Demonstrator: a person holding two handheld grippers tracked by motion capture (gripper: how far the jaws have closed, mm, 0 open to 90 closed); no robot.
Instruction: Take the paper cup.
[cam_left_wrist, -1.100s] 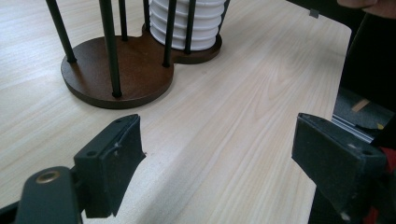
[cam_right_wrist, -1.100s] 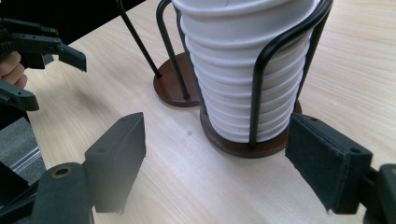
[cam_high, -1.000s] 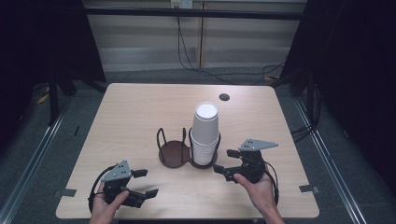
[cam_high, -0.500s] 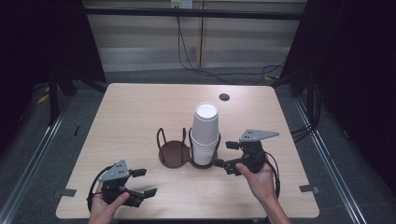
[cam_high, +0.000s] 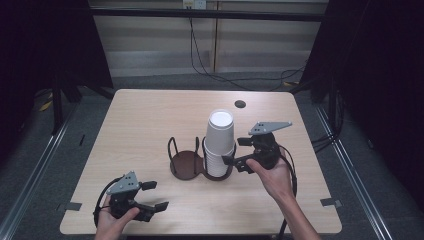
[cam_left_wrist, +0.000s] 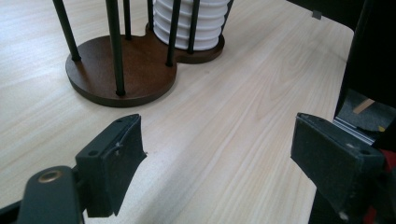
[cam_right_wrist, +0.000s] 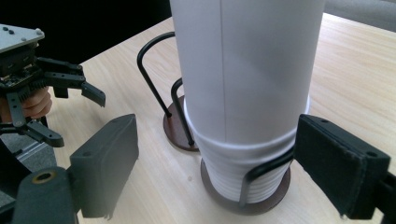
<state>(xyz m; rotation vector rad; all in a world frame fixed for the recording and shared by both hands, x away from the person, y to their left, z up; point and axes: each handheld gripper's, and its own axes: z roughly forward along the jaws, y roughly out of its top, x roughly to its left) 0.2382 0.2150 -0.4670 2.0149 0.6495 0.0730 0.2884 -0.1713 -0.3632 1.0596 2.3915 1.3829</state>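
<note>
Matt white paper cups, pale wood table

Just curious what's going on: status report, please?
Right gripper open beside the cup stack. Left gripper open, holding nothing. Stack sits in wire holder. Nothing blocking.

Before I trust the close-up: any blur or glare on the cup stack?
Right gripper view: the cup stack is bright, near washed out, ribs showing low down; the tongs soft-edged. High view: evenly lit table, dark surroundings, no glare.

A tall stack of white paper cups stands upright, upside down, in the right ring of a dark double wire holder near the table's middle; its left ring is empty.
</note>
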